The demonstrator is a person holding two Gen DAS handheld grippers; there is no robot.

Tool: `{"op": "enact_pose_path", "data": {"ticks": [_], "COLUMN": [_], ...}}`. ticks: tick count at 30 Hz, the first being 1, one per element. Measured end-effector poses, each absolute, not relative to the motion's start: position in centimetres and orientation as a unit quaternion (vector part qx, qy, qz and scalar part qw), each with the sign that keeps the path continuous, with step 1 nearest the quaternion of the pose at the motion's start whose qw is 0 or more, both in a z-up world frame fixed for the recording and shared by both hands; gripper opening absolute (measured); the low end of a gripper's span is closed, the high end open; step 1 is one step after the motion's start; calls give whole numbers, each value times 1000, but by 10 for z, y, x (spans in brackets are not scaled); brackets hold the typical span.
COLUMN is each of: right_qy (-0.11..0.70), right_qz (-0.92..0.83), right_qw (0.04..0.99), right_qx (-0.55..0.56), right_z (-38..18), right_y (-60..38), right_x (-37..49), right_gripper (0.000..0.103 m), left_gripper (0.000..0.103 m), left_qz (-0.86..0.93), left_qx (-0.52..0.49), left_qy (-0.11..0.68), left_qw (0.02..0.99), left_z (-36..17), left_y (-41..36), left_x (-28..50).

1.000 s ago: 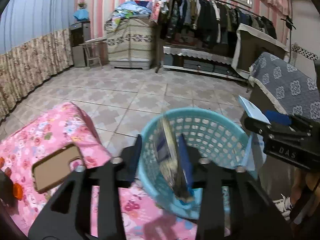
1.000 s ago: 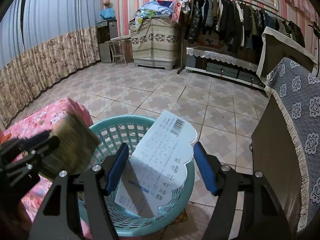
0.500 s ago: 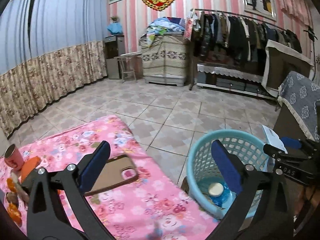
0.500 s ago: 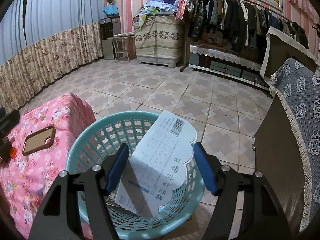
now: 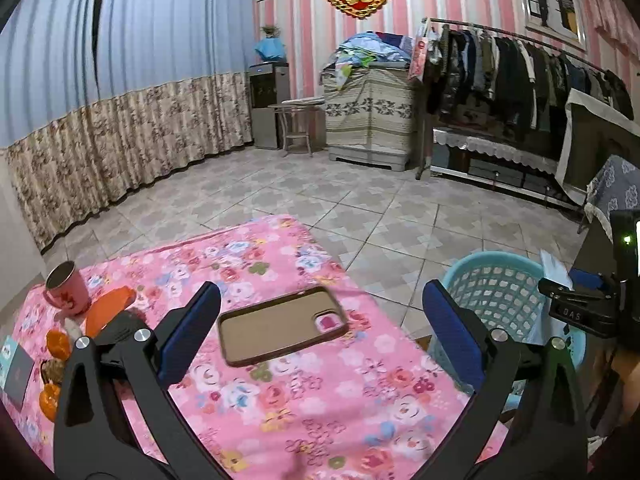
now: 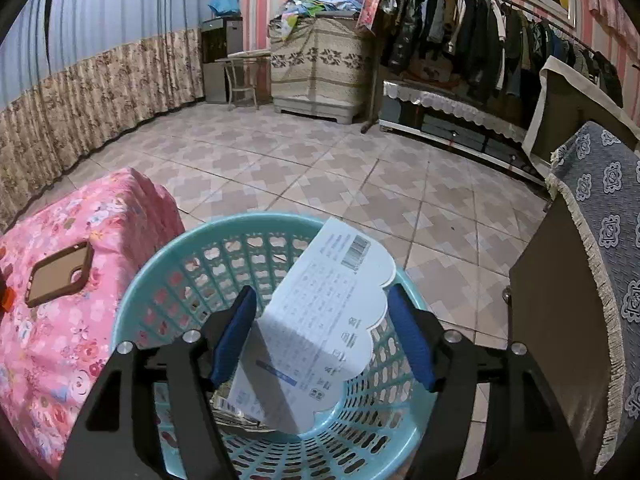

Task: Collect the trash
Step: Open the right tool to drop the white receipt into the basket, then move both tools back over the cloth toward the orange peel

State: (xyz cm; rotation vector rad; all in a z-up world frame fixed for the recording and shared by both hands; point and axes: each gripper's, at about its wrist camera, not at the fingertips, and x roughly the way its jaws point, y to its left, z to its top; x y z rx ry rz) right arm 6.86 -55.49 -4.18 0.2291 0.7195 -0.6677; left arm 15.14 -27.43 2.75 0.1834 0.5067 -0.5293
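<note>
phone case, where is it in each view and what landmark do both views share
Left wrist: the phone case lies low in the centre on the pink floral cloth, between the open left claw's fingers.
Right wrist: the phone case lies at the far left edge, on the same cloth, left of the basket.
Shared landmark: the teal basket, beside the cloth in both.

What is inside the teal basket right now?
In the teal basket, crumpled wrapper-like trash shows at the bottom. The white printed card, between the right gripper's opening jaws, covers the rest.
</note>
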Motion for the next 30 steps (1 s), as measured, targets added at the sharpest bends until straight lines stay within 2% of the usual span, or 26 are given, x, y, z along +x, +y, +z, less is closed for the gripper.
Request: {"op": "enact_pose_path", "data": {"ticks": [3,11,19,23,30], "right_qy": [336,295,258,251,254], "right_qz": [-327,-274,-187,-148,-92], "right_qw": [876,908,943,954,962], "right_qx": [111,111,92,68,28], "right_z": [-38,-17,16,22,18], "right_y": [-550,-493,-404,-354,-278], "right_x": [64,57,73,94,134], "right_gripper": [86,89,89,96,96], "left_gripper": [98,98,98,98,98], "left_qz": [-247,-224,-152,-98,-32], "left_qx": [79,64,60,62,22], "left_qy": [248,245,244,259,302], "left_qw": [933,941,956,959,952], "left_z": [30,47,57,47,10], "left_y": [-261,-213,-120,-65,14], "left_x": [152,143,147,161,194]}}
